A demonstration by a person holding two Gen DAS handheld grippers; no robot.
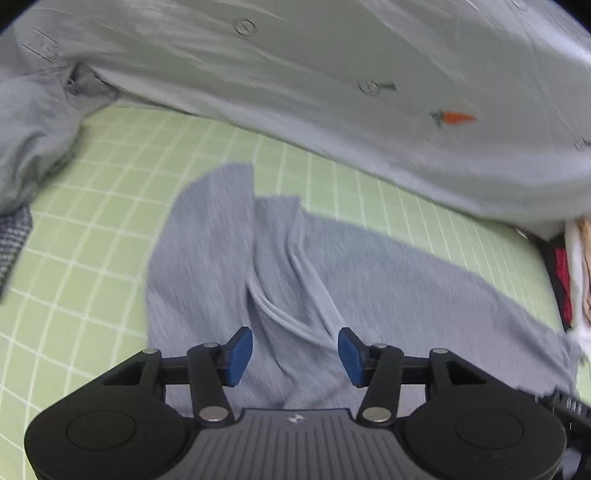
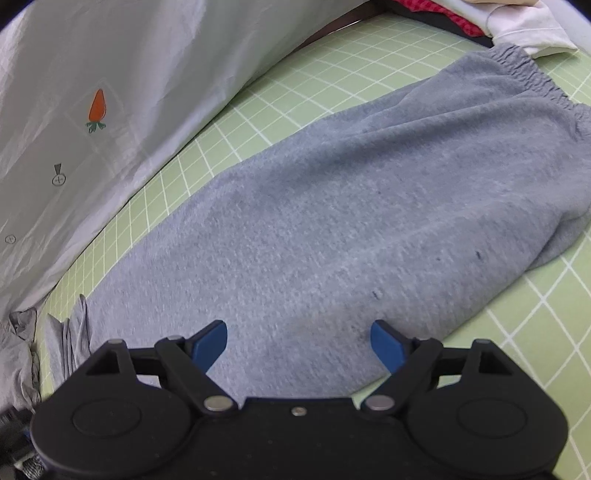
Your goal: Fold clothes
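A grey fleece garment (image 2: 332, 229) lies flat on the green grid mat (image 2: 535, 317), its gathered elastic waistband (image 2: 532, 74) at the far right. In the left wrist view the same grey garment (image 1: 332, 280) shows folds and a raised crease under the fingers. My left gripper (image 1: 295, 354) is open, blue pads apart, just above the cloth and holding nothing. My right gripper (image 2: 299, 343) is open, wide apart, over the garment's near edge and empty.
A pale grey sheet with a carrot print (image 2: 96, 107) drapes along the mat's far side, also in the left wrist view (image 1: 458, 118). Crumpled grey clothes (image 1: 33, 140) lie at the left. Red and white clothes (image 2: 517, 26) pile at the far right.
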